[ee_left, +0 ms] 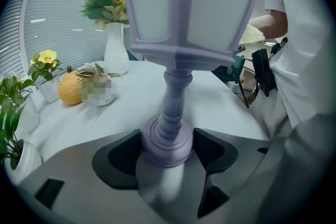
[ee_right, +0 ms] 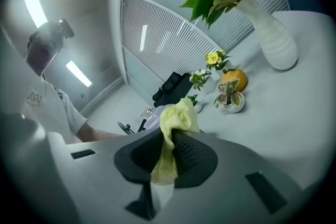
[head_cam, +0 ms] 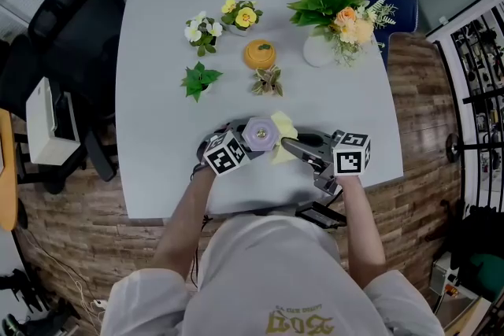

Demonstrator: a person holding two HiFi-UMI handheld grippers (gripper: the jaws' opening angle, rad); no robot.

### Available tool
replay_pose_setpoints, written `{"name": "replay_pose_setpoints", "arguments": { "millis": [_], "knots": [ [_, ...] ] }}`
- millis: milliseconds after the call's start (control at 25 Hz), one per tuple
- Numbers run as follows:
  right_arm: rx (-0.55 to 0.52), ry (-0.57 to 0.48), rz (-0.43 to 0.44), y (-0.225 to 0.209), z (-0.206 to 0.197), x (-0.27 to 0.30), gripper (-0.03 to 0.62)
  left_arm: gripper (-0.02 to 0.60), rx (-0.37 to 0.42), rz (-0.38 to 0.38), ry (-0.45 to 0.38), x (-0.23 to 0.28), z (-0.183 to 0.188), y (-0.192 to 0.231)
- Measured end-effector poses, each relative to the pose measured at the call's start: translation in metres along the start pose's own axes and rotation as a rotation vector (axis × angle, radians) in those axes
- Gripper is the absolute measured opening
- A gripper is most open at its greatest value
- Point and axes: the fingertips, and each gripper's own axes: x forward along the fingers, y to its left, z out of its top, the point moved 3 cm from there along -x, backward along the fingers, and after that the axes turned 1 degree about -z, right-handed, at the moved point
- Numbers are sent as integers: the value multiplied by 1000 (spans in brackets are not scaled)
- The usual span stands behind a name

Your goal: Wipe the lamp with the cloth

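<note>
A small lilac lantern-shaped lamp (head_cam: pixel 260 134) stands near the table's front edge. My left gripper (head_cam: pixel 236 147) is shut on the lamp's round base (ee_left: pixel 167 145), its lantern head (ee_left: pixel 186 5) rising upright before the camera. My right gripper (head_cam: pixel 290 145) is shut on a yellow cloth (head_cam: pixel 283 136), which touches the lamp's right side in the head view. In the right gripper view the cloth (ee_right: pixel 176 122) bunches up above the jaws, and the lamp is hidden behind it.
On the white table (head_cam: pixel 157 90) stand a white vase of flowers (head_cam: pixel 337 16), an orange pumpkin ornament (head_cam: pixel 260 53), small potted plants (head_cam: pixel 201 80) and yellow flowers (head_cam: pixel 240 15). A black office chair (head_cam: pixel 75 35) is at the left. The table's front edge lies close to my body.
</note>
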Motion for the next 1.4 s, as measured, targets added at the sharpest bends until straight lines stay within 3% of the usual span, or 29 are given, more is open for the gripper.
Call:
{"name": "replay_pose_setpoints", "arguments": {
  "millis": [760,1400],
  "knots": [
    [11,57,83,15,-12,4,57,313,-3,1,1,1,0,0],
    [4,122,43,2,-20,15,55,313,-7,3,2,0,0,0]
  ]
}}
